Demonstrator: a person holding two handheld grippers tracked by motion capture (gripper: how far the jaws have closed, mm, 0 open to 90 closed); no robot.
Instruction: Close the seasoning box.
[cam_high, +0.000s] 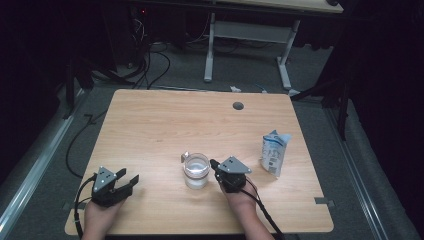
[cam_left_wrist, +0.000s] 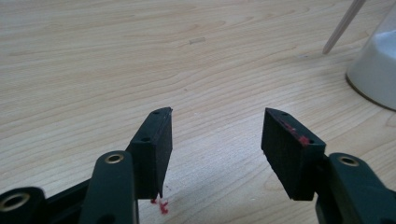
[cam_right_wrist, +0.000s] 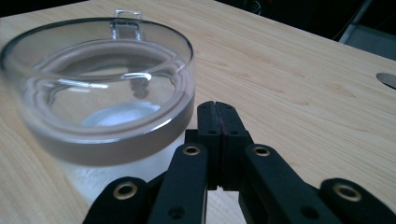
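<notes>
On the pale wooden desk (cam_high: 160, 125), the clenched, empty right gripper (cam_high: 218, 168) sits just beside the clear jar (cam_high: 196, 170) (nearer than the released left gripper (cam_high: 131, 181)).

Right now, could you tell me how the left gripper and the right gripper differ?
The left gripper has its jaws apart with nothing between them; the right gripper has its jaws pressed together. The left sits away from the clear jar; the right sits right beside it. Both stay low over the table.
</notes>
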